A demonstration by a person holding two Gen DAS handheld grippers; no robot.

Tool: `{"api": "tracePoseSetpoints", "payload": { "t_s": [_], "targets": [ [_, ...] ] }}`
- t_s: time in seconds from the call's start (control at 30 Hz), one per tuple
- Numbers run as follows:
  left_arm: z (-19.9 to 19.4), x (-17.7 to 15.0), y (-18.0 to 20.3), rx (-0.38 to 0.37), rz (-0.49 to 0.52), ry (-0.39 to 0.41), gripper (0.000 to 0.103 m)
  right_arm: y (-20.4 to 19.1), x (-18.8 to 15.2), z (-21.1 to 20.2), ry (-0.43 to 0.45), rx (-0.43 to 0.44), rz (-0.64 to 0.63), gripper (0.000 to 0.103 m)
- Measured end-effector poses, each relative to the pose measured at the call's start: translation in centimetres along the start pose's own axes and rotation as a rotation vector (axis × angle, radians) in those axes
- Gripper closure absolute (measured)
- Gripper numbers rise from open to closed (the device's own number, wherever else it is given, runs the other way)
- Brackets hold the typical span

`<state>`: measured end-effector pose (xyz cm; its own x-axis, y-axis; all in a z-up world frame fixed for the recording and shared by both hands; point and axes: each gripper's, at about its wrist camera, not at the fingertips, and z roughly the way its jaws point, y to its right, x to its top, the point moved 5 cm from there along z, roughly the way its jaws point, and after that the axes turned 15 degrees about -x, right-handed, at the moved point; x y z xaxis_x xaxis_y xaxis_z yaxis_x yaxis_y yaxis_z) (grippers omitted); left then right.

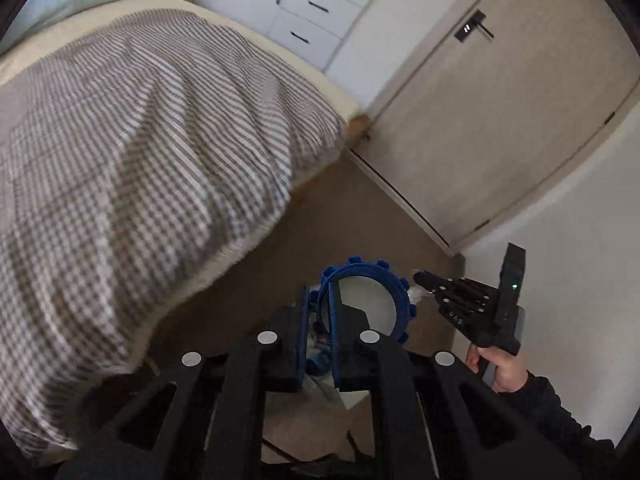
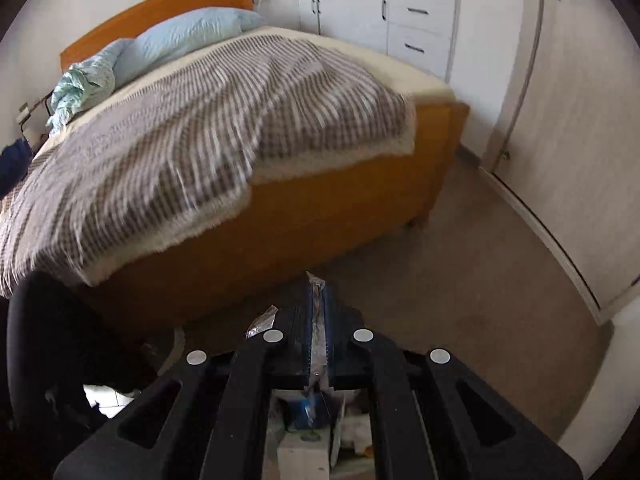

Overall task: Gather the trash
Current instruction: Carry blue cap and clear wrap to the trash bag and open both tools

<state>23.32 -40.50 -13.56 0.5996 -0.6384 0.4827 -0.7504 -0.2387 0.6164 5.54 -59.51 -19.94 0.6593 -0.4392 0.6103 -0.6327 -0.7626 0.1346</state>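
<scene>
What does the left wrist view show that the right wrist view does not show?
Only the left wrist view shows the blue ring-shaped object pinched in the left tongs, and the right tongs from the side, held by a hand in a dark sleeve.

Only the right wrist view shows the orange headboard, the crumpled green cloth beside the pillow, and the clear wrapper shut in the right tongs.

Both show the checked blanket, the white drawers, the door and the brown floor.
</scene>
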Motion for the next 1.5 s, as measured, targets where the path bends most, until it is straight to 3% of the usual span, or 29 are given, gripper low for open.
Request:
{"api": "tracePoseSetpoints", "payload": {
  "t_s": [0.17, 0.4, 0.47, 0.5, 0.53, 0.7, 0.93, 1.03, 1.17, 1.27, 1.5],
  "targets": [
    [8.6, -2.6, 2.8, 0.01, 0.035, -0.171, 0.096, 2.7, -8.2, 4.9, -0.123, -0.101, -0.006, 0.097],
    [15.0, -4.5, 3.5, 0.028, 0.018, -0.285, 0.096, 3.0, -13.7, 11.5, -0.195, -0.238, 0.02, 0.096],
    [16.2, -4.8, 3.6, 0.039, 0.022, -0.311, 0.096, 3.2, -15.3, 13.5, -0.272, -0.173, 0.076, 0.083],
    [16.6, -4.9, 3.6, 0.044, 0.024, -0.322, 0.096, 3.0, -16.0, 14.4, -0.325, -0.125, 0.098, 0.063],
    [17.0, -5.0, 3.6, 0.047, 0.023, -0.331, 0.096, 3.0, -16.4, 14.8, -0.356, -0.085, 0.129, 0.052],
    [19.9, -5.4, 3.4, 0.078, 0.045, -0.394, 0.096, 6.8, -16.7, 11.0, -0.302, -0.018, 0.323, 0.042],
    [26.4, -6.6, 3.0, 0.128, 0.051, -0.514, 0.096, 15.0, -18.3, 5.4, -0.259, -0.089, 0.541, 0.039],
    [29.4, -7.5, 2.1, 0.178, 0.048, -0.572, 0.096, 16.8, -19.7, 4.2, -0.257, -0.102, 0.606, 0.039],
    [33.0, -8.8, 0.7, 0.23, 0.001, -0.649, 0.096, 17.7, -21.5, 3.7, -0.272, -0.107, 0.646, 0.039],
    [35.4, -9.4, 1.1, 0.229, -0.013, -0.676, 0.096, 17.7, -22.4, 3.9, -0.297, -0.105, 0.651, 0.039],
    [39.5, -12.2, 2.7, 0.227, 0.054, -0.741, 0.095, 17.6, -23.6, 4.2, -0.318, -0.107, 0.671, 0.039]
  ]
}}
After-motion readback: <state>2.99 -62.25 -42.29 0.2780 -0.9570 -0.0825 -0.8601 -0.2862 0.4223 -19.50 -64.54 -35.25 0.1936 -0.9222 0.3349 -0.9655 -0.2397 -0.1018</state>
